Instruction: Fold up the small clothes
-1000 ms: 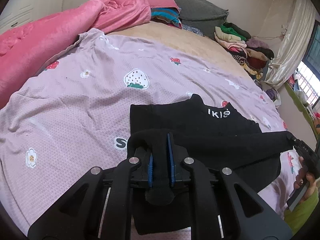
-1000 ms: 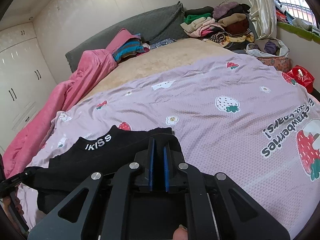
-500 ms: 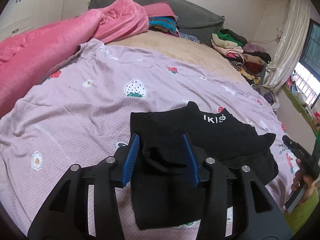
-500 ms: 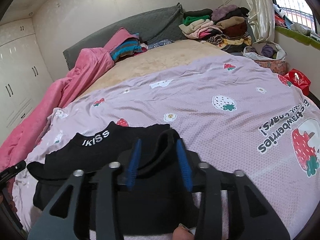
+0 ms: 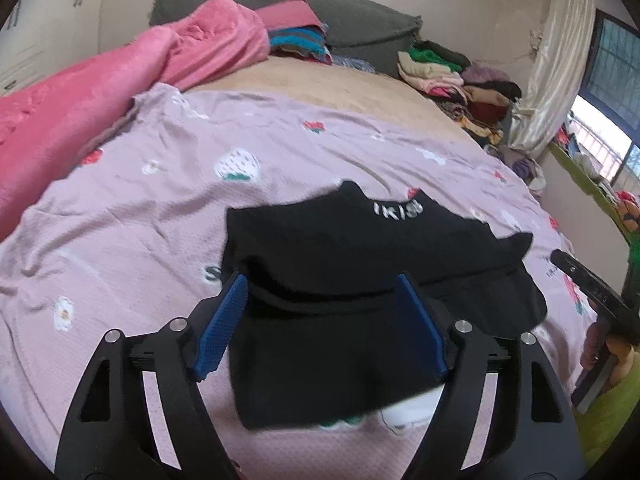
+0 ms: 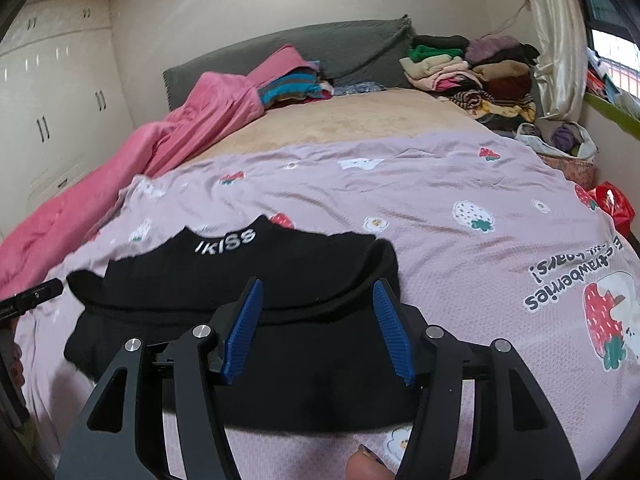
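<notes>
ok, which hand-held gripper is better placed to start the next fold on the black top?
Probably left. Both have just been opening, pads clear of the black top. The left hand-held gripper straddles the folded edge more centrally; the right sits toward its end.

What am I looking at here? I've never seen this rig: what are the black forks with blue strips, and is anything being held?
There is no robot. A person carries a hand-held gripper in each hand, and each has a fisheye camera looking forward along its two fingers. One picture is from the left gripper, the other from the right gripper; the blue strips are the finger pads.

Both look down at a black garment printed "IKISS", lying partly folded on a lilac strawberry-print bedspread. A pink blanket and a pile of clothes lie farther back.

Both grippers have just been opening. The fabric now lies between the pads but is not pinched, so nothing is held: the fold has been let go.
</notes>
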### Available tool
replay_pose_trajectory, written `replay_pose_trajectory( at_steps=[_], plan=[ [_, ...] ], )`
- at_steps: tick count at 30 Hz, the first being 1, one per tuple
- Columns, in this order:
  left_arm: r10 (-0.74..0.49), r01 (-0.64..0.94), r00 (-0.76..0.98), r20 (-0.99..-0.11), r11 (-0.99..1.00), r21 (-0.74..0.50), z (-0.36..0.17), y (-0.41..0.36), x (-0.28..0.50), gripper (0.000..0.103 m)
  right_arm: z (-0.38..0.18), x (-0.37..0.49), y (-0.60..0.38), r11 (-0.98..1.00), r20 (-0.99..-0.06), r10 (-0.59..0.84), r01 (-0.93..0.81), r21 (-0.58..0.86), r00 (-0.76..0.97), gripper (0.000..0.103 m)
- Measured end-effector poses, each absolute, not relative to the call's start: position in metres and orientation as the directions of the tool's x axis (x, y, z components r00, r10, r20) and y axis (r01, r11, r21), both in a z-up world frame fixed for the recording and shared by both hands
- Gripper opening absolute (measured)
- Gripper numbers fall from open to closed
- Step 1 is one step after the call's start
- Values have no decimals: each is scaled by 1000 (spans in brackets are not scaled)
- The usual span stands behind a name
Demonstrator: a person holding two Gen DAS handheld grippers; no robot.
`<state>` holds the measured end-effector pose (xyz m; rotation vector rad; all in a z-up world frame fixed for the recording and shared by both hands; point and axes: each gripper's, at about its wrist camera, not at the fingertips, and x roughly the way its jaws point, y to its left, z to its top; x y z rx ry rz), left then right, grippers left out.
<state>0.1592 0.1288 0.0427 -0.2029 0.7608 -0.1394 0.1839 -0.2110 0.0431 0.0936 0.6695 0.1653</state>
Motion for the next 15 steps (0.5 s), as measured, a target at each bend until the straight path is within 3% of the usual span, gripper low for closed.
replay_pose_trajectory(
  at_steps=[1,3,6,11,15],
  plan=[
    [-196,56,707,-680,973,-223,40,126,159,68,42,183,-209,982,-615,187,-130,137,766,55],
    [-202,63,684,-701,974,-219,34,123,158,64,38,181,-205,981,-626,195,-149,125,755,40],
    [-207,77,655,-727,975,-208,24,118,155,40,33,177,-199,978,-643,207,-182,107,737,24],
    [-203,81,620,-758,977,-196,12,114,156,17,25,172,-186,968,-670,235,-233,94,704,18],
    [-162,58,604,-780,986,-160,4,114,159,16,17,172,-177,962,-693,244,-258,86,679,17]
  ],
)
